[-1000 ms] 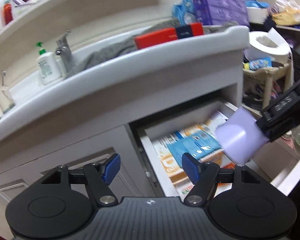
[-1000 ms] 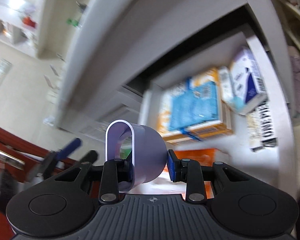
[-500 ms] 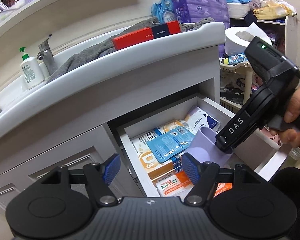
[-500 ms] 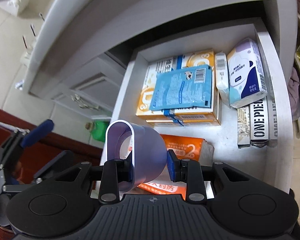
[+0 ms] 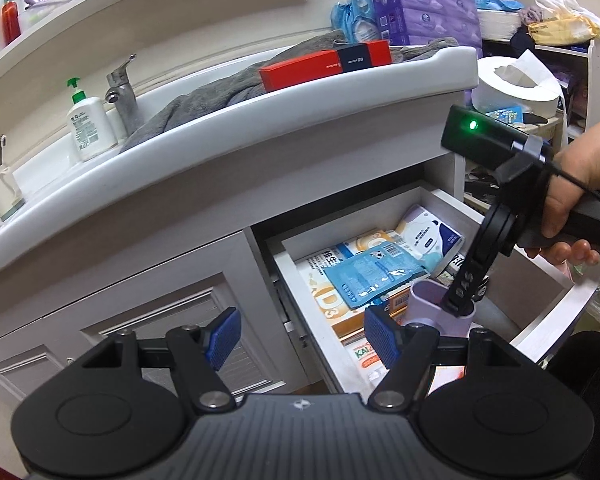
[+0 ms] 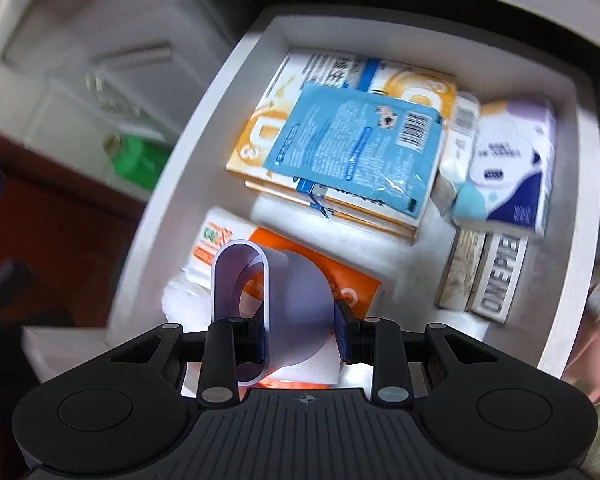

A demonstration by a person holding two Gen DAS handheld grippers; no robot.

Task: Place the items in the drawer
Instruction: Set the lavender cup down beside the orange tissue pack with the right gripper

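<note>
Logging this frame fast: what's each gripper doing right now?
Left gripper: open, holding nothing.
Right gripper: closed on the purple cup, over the open drawer.

Lilac cup; blue sachet

Both tools are matte black plastic. The left gripper has a ribbed central housing flanked by two round discs, linkage arms pinned with silver screws, and blue, finely textured pads on its fingers. The right gripper shares that build, with the same ribbed deck, discs, silver pivots and a blue pad. From the left wrist view its body bears white "DAS" lettering, a lit green lamp and a thin black cable. The right hand is bare skin.
</note>
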